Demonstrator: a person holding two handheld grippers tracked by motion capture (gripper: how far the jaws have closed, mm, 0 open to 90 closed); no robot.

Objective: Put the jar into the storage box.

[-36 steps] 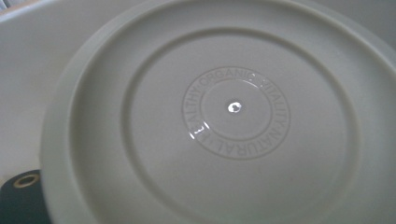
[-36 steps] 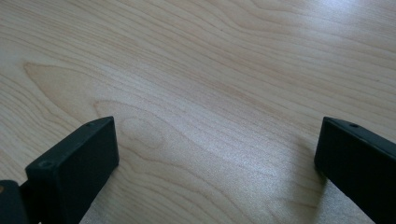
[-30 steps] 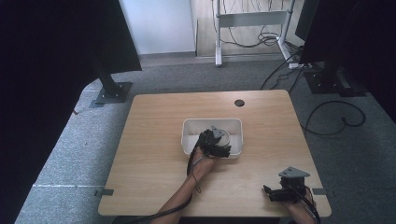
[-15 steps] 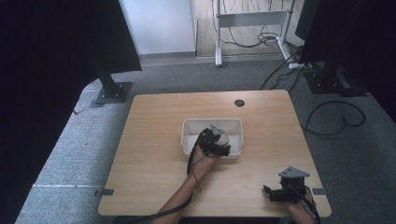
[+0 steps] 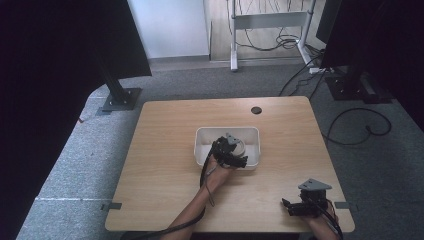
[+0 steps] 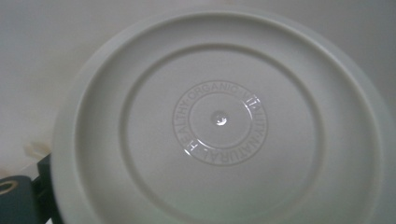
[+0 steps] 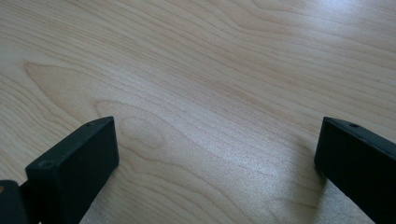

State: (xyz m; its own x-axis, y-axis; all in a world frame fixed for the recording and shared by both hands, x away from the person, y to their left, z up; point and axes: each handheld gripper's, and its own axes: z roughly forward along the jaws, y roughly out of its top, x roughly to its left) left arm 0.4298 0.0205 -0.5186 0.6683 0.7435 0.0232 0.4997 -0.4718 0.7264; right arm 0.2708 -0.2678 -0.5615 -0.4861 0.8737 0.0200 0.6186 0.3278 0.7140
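A round white dish (image 6: 219,121) with raised ring lettering faces the camera close up in the left gripper view. It covers most of one black jaw at the lower left and hides the other. In the high view my left gripper (image 5: 234,154) reaches into a white bin (image 5: 201,146) at the table's middle, right at the dish (image 5: 241,145). Whether the jaws grip the dish cannot be told. My right gripper (image 5: 287,207) rests low at the table's front right corner. In its own view the right gripper (image 7: 217,154) stands open over bare wood.
The wooden table (image 5: 165,150) has a round cable hole (image 5: 256,110) at its far edge. Black stands (image 5: 120,97) and loose cables (image 5: 360,125) lie on the grey floor around it.
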